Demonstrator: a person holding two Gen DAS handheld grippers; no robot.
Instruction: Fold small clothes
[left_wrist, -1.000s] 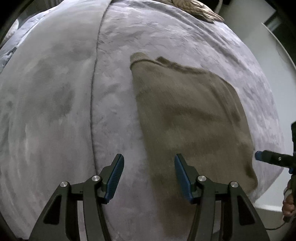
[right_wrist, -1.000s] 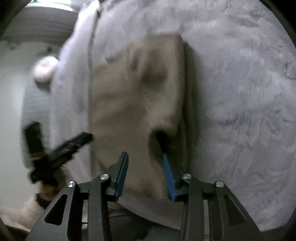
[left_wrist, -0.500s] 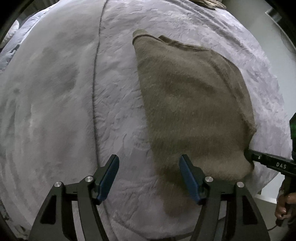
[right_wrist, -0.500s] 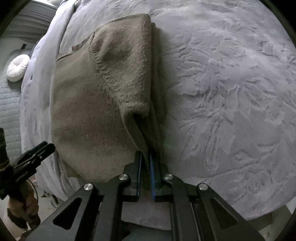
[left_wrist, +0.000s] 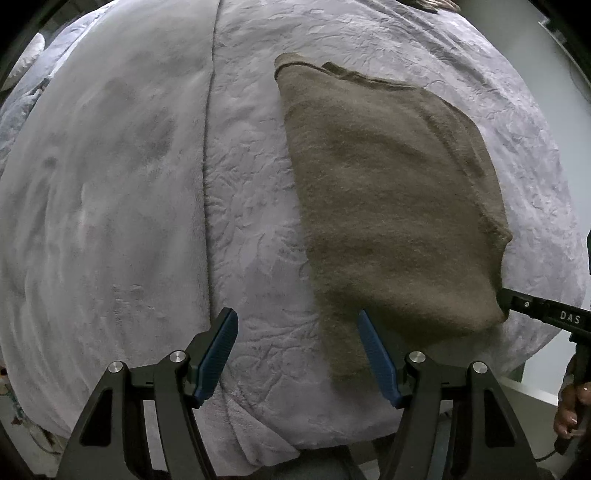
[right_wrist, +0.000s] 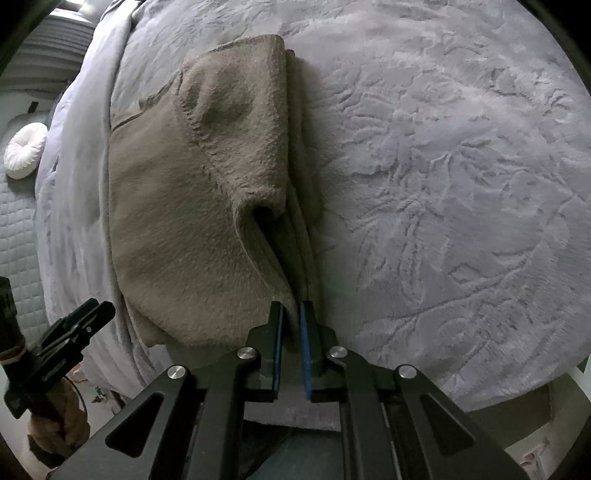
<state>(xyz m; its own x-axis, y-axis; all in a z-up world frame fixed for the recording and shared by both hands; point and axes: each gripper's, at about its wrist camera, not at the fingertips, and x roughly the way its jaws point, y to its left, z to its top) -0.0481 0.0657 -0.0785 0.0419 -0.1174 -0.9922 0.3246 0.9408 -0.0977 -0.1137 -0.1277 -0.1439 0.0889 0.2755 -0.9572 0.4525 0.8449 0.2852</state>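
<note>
1 sweater, olive-brown knit, small, is lying flat on 1 blanket, grey plush with an embossed leaf pattern, which is covering a bed. In the left wrist view the sweater is sitting right of the blanket's long seam, its ribbed edge facing the far side, and part of the near hem is draping toward the bed's front edge. 1 left gripper, black with blue pads, is hovering above the blanket with its jaws standing wide and nothing between them; its right finger is overlapping the sweater's near left corner in the view, and contact cannot be told. 1 right gripper is pinching the sweater's near right edge, its jaws drawn narrow on a bunched fold of knit, and the fabric is rising in a ridge from the pads toward a folded-in sleeve. In the left view this gripper is showing as a black bar marked "DAS" at the sweater's right corner. 1 hand is gripping its handle at the frame's lower right. 1 round white cushion is resting on a quilted surface far left.
</note>
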